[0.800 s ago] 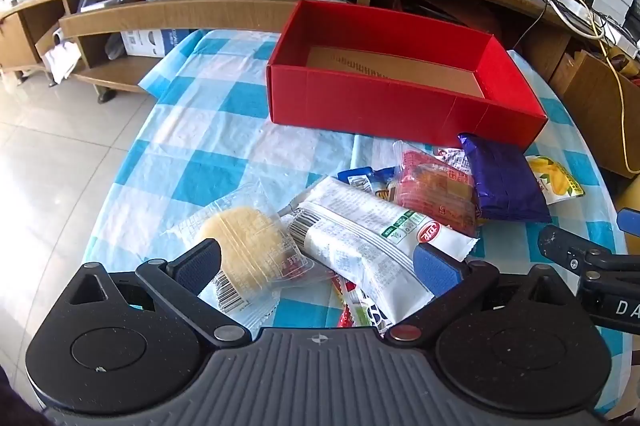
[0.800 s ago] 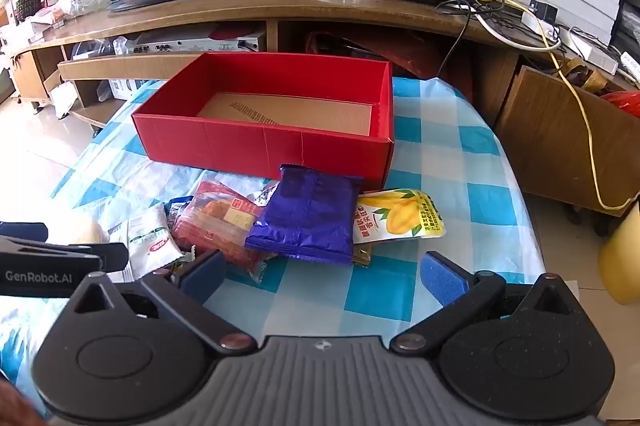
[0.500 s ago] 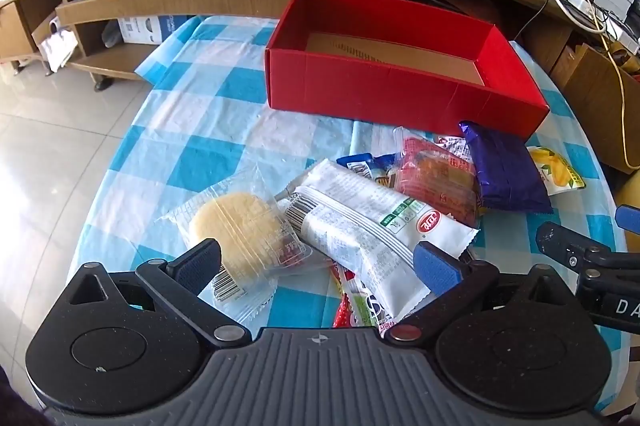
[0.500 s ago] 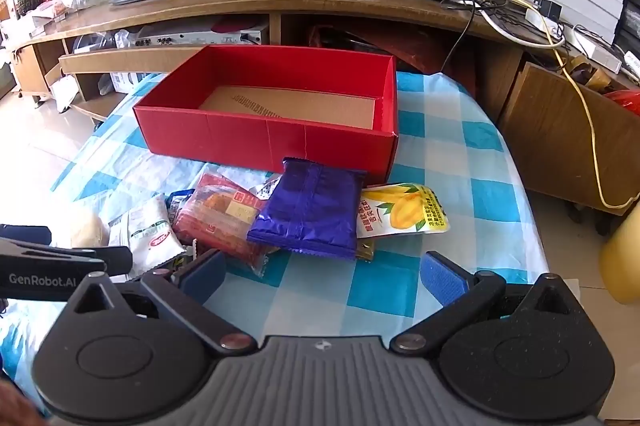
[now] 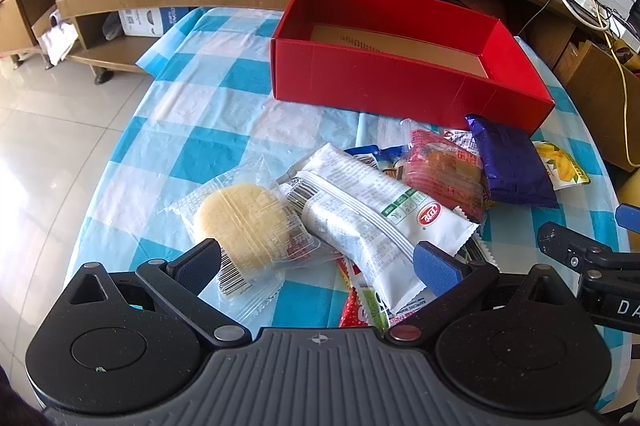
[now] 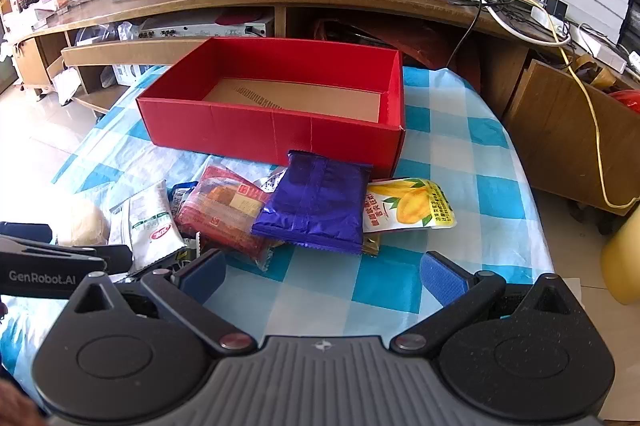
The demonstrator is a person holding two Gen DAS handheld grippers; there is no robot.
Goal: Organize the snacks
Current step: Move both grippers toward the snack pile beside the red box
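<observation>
Your left gripper [image 5: 316, 262] has its jaws spread fully wide and grips nothing. Between and just beyond them lie a clear-wrapped round cake [image 5: 244, 222] and a long white packet [image 5: 368, 218], the packet overlapping the cake's wrapper. A red-and-green wrapper [image 5: 360, 306] shows from under the packet.

Your right gripper [image 6: 320, 270] likewise has its jaws wide apart, with only bare checked cloth [image 6: 320, 290] between them. Just ahead of it lies a purple packet [image 6: 316, 209], resting partly on a red packet [image 6: 224, 209] to its left and a yellow mango pouch [image 6: 412, 205] to its right.

All snacks sit in one loose pile on the worktop [image 5: 192, 129]. The red box [image 6: 272, 129] stands behind the pile, open-topped, its brown floor showing no snacks. The purple packet's far edge lies just beside the box's front wall.
</observation>
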